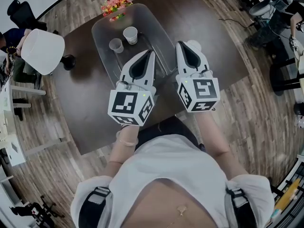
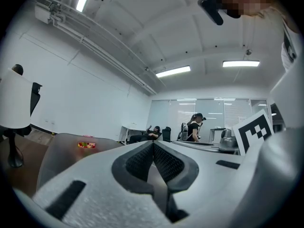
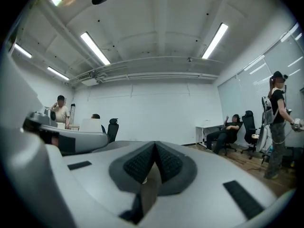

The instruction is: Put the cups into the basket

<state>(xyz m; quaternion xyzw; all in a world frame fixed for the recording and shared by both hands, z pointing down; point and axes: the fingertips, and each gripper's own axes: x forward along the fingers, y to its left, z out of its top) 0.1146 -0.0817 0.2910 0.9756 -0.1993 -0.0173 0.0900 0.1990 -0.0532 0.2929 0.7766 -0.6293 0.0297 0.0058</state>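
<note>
On the dark brown surface (image 1: pixel 80 94), a clear rectangular plastic basket (image 1: pixel 153 30) is set. Two cups are seen upright inside it towards its far end: a translucent grey plastic cup (image 1: pixel 116 45) and, just beside it, a white paper cup (image 1: pixel 130 34). The left gripper (image 1: pixel 150 52) is held level above the basket's near end, and the right gripper (image 1: pixel 180 44) by its right edge. The left gripper's fingers (image 2: pixel 137 163) and the right gripper's fingers (image 3: pixel 140 164) are pressed together, with nothing held between them.

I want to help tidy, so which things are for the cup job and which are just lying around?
For the job: clear cup, white cup, basket, left hand-held gripper, right hand-held gripper.
Lying about: flowers, lamp.
</note>
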